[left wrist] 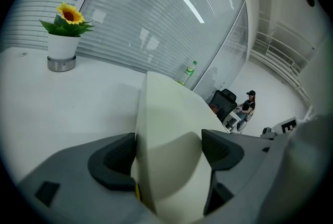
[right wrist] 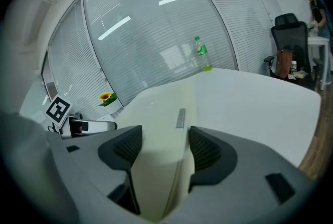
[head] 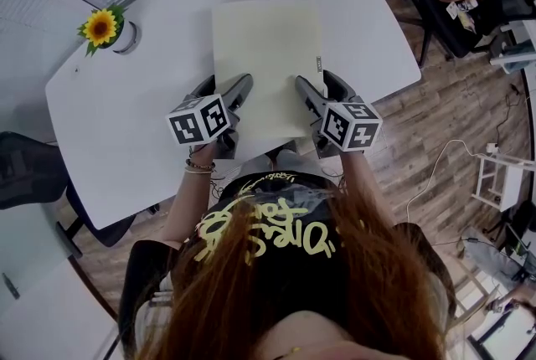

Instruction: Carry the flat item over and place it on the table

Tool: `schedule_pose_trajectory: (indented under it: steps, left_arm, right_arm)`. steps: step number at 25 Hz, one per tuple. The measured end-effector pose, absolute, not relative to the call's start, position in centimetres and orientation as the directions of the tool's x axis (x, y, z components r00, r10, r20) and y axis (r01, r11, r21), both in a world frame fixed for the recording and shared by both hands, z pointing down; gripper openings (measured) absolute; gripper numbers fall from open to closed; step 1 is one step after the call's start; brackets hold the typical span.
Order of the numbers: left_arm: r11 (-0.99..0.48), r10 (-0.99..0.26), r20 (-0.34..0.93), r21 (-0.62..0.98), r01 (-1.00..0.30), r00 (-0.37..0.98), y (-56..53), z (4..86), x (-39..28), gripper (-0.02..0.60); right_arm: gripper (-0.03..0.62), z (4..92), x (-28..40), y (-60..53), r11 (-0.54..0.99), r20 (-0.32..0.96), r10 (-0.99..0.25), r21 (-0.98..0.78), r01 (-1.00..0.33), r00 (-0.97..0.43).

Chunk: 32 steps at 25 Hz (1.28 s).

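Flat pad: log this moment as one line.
flat pad: over white table | left hand-held gripper: shut on near edge | right hand-held gripper: same

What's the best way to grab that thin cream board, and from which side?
Grip it by its near edge, one tool at each near corner, coming in from the person's side. The cream board is thin enough to slip between jaws, but probably too wide for one tool to keep level. The left tool and right tool pinch it exactly this way.
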<state>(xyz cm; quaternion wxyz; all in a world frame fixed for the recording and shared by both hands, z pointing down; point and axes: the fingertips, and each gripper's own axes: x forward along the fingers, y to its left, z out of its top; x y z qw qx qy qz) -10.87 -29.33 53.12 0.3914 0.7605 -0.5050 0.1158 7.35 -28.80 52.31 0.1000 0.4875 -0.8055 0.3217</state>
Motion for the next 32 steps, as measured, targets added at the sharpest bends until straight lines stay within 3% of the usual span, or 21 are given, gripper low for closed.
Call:
schedule_pose_trajectory:
  steps: [32]
  left_arm:
    - [-0.167, -0.683, 0.609, 0.407, -0.898, 0.403, -28.9, 53.2, -10.9, 0.39]
  right_arm:
    - [0.285, 52.9, 7.1, -28.6, 0.342, 0.497, -0.681, -0.433, -0.834, -0.538]
